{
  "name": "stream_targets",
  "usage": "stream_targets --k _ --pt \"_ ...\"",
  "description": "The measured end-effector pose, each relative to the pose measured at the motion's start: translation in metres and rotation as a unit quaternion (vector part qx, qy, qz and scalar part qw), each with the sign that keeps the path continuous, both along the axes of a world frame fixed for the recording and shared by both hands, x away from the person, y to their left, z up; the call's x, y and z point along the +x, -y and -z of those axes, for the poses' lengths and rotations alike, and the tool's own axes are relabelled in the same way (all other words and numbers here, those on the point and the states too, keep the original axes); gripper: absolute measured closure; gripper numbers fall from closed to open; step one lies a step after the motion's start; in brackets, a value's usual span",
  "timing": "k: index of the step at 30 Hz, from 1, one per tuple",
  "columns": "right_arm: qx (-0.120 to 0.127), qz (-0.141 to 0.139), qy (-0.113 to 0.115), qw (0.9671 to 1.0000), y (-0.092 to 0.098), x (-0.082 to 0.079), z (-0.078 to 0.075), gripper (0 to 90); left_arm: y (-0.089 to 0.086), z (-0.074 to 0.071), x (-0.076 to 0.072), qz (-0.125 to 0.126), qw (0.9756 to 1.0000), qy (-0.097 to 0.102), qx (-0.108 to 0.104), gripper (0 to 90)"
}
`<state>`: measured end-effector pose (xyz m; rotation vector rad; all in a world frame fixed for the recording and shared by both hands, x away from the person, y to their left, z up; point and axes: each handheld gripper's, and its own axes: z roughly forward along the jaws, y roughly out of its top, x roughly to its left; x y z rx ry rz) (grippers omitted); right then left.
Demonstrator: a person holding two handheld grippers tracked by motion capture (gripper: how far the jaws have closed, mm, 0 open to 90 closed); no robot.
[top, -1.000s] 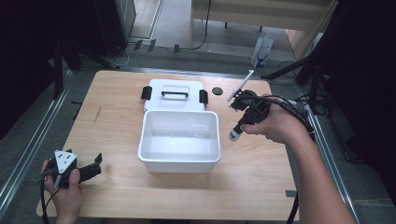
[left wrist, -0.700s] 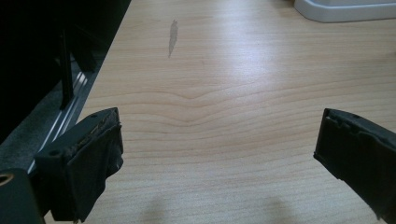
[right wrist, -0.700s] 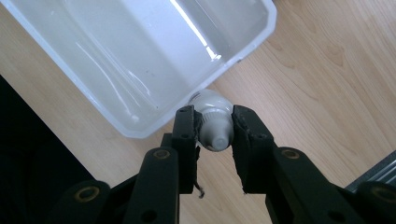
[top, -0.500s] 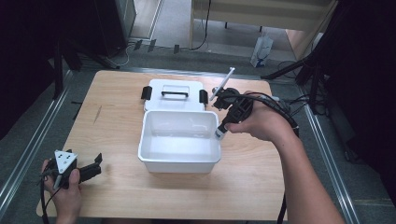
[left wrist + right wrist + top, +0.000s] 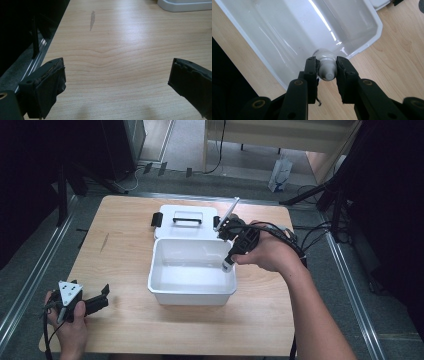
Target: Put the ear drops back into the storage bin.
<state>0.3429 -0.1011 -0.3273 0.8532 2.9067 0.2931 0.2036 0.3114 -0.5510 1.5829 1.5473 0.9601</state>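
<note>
A light wooden surface (image 5: 125, 330) stood on a grey floor (image 5: 190, 150). Metal rails (image 5: 30, 285) ran along both sides, black cables (image 5: 320, 237) trailed at its right, and pale wooden furniture (image 5: 280, 130) stood behind.

A lab-type workspace was indicated by a wooden table (image 5: 125, 330), metal floor rails (image 5: 30, 285) and trailing cables (image 5: 320, 235).

High view: above, looking down on whole table (image 5: 125, 320); claw views: close, low; all share white bin (image 5: 192, 292).

White tube (image 5: 326, 67), white box (image 5: 192, 292), white lid (image 5: 186, 214) with black latches, pale wood-grain table (image 5: 125, 250).
</note>
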Motion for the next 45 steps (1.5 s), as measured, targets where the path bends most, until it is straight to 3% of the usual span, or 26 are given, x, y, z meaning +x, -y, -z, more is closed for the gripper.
stream_targets --k 11,14,23,28,30,33,34,45 --pt "-0.017 -0.026 0.010 0.9995 -0.003 0.002 0.023 72.1 0.000 0.000 0.000 0.000 1.0000 0.000 0.000 1.7" --pt "-0.031 -0.040 0.026 0.9984 -0.005 0.004 0.031 72.1 0.000 0.000 0.000 0.000 1.0000 0.000 0.000 1.7" --pt "-0.053 -0.073 0.043 0.9949 -0.012 0.007 0.051 72.0 0.000 0.000 0.000 0.000 1.0000 0.001 0.000 1.7" --pt "-0.067 -0.112 0.047 0.9903 -0.015 0.009 0.063 72.0 0.000 0.000 0.000 0.000 1.0000 -0.001 -0.001 1.7" --pt "-0.083 -0.136 0.053 0.9857 -0.018 0.009 0.070 71.9 0.000 0.000 0.000 0.000 1.0000 -0.001 -0.001 1.7" --pt "-0.096 -0.148 0.054 0.9829 -0.021 0.009 0.075 71.9 0.000 0.000 0.000 0.000 1.0000 -0.002 0.000 1.7" --pt "-0.105 -0.161 0.054 0.9799 -0.022 0.010 0.080 71.9 0.000 0.000 0.000 0.000 1.0000 -0.002 0.000 1.7" --pt "-0.121 -0.181 0.042 0.9751 -0.025 0.011 0.099 72.6 0.000 0.000 0.000 0.001 1.0000 -0.004 0.002 1.8"
